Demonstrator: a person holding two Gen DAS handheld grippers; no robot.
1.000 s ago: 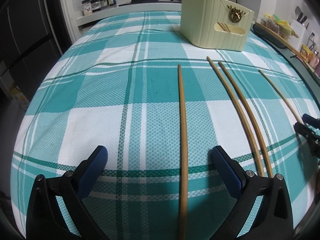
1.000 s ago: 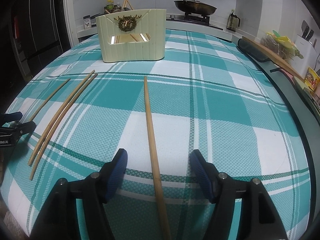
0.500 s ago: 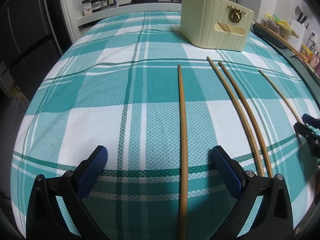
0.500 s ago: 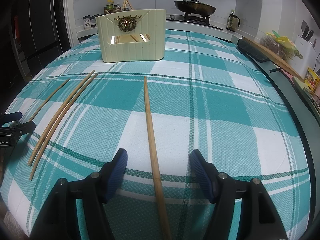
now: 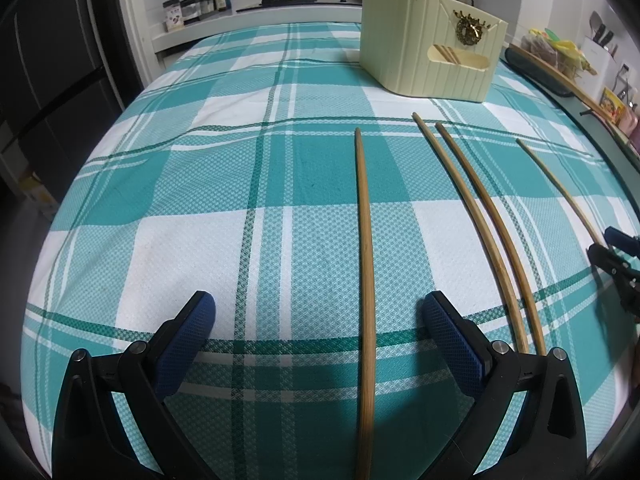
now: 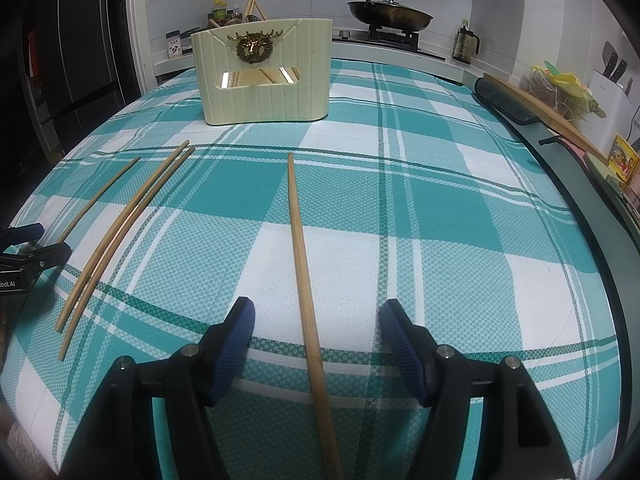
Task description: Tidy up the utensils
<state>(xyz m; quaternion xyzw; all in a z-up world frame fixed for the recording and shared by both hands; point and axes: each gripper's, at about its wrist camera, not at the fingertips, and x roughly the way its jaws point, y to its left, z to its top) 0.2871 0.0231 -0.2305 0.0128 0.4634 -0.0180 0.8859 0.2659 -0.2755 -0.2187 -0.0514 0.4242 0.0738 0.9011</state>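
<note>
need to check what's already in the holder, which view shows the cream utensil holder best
The right wrist view: the cream utensil holder faces it squarely, and chopsticks show through its front window and above its rim. The left wrist view catches the holder at an angle, its window narrower and showing fewer sticks.

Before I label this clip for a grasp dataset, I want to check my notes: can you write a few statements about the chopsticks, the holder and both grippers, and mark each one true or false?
1. Four chopsticks lie loose on the tablecloth. True.
2. The left gripper is closed on a chopstick. False: its fingers stand wide apart, with the left chopstick lying on the cloth between them.
3. The middle pair lies side by side. True.
4. The cream holder is empty. False: chopsticks show through its front window and above its rim.
5. The right gripper is open over the right chopstick. True.
6. The holder lies tipped over. False: it stands upright.
</note>
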